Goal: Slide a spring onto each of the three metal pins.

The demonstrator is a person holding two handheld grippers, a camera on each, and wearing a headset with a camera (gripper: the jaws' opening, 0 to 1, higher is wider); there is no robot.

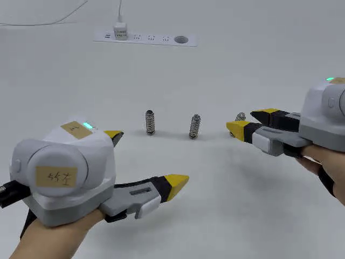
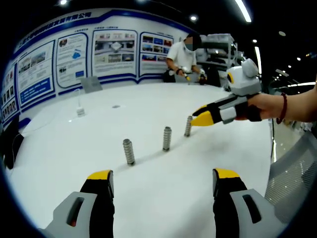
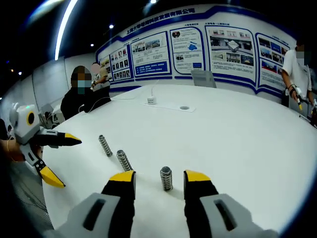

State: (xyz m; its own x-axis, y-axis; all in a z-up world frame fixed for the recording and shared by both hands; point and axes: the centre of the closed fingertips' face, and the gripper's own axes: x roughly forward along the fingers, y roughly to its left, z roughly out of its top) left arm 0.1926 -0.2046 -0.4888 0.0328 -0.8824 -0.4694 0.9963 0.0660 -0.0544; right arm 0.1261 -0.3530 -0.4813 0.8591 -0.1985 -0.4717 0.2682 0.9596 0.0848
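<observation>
Head view: three upright grey coiled springs [image 1: 194,126] stand in a row on the white surface [image 1: 215,205], with my left gripper [image 1: 145,157] nearby, its jaws released.
Left gripper view: each spring seems seated, its pin hidden inside the coil.
Right gripper view: my right gripper [image 3: 160,176] has its jaws released and flanking the end spring [image 3: 166,178]. I judge nothing is left.

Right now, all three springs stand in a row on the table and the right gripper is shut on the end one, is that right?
Not quite: the right gripper is open, not shut. In the right gripper view its jaws stand apart on either side of the end spring, with gaps showing. The three springs do stand in a row on the table.
</observation>
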